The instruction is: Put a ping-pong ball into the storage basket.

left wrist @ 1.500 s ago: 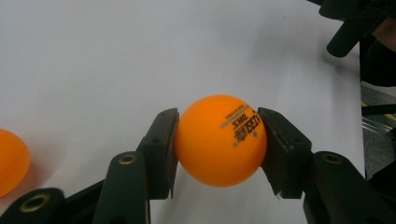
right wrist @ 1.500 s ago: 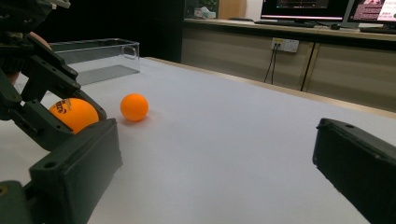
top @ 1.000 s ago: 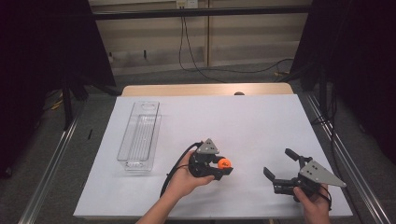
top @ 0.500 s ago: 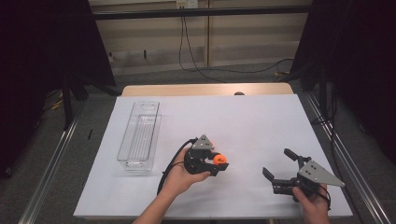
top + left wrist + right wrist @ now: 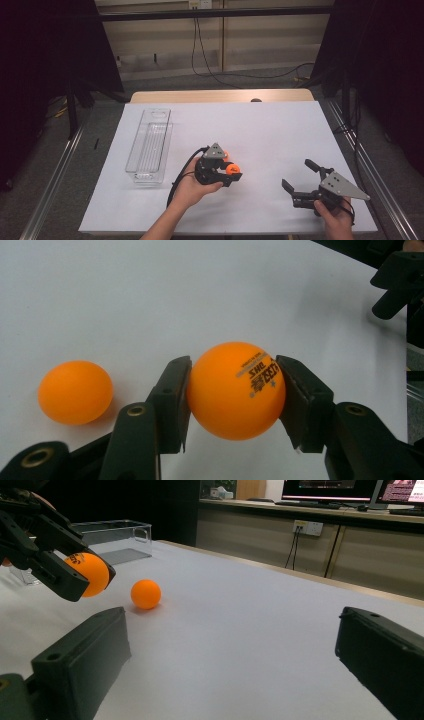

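At centre frame the left gripper (image 5: 233,173) has its fingers clamped on an orange ball (image 5: 235,390), probably bound for the clear bin (image 5: 149,145), while the right gripper (image 5: 299,176) gapes empty.

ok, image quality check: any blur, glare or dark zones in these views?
High view: table sheet evenly lit, surroundings black. Left gripper view: held ball sharp, print readable, soft shadow under the loose ball. Right gripper view: near fingers soft-focused, monitors bright.
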`<state>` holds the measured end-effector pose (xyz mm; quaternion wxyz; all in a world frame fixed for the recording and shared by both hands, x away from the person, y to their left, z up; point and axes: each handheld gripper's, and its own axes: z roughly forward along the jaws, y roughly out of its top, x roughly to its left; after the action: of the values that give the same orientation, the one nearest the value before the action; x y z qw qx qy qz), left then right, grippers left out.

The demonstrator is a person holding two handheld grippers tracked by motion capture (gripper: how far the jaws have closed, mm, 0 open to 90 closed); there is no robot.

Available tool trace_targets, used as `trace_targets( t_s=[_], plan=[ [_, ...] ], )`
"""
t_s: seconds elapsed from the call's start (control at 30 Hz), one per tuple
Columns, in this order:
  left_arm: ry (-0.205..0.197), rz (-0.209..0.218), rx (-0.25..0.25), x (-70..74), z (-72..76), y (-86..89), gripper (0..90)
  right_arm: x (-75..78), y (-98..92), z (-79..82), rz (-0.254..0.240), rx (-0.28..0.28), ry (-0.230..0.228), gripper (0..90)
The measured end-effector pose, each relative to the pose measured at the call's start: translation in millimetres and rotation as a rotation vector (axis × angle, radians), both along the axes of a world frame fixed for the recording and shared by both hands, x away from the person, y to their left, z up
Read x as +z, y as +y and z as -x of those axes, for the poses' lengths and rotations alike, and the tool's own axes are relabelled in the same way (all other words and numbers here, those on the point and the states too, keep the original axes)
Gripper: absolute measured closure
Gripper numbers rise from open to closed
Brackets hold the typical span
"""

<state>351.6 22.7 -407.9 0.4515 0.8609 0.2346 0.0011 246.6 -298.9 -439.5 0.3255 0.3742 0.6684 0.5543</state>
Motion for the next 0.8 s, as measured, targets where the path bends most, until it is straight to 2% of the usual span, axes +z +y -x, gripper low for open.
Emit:
trace_targets(
  t_s=[0.47,0.8],
  plan=[
    [-0.004,-0.002,0.011,4.0,-2.3,5.5,50.8,-0.5,-1.0,-0.8,-0.005,-0.005,0.006,0.3],
    [0.001,0.012,0.028,6.4,-5.0,11.1,50.8,-0.5,-1.3,-1.0,-0.008,-0.009,0.009,0.3]
  ],
)
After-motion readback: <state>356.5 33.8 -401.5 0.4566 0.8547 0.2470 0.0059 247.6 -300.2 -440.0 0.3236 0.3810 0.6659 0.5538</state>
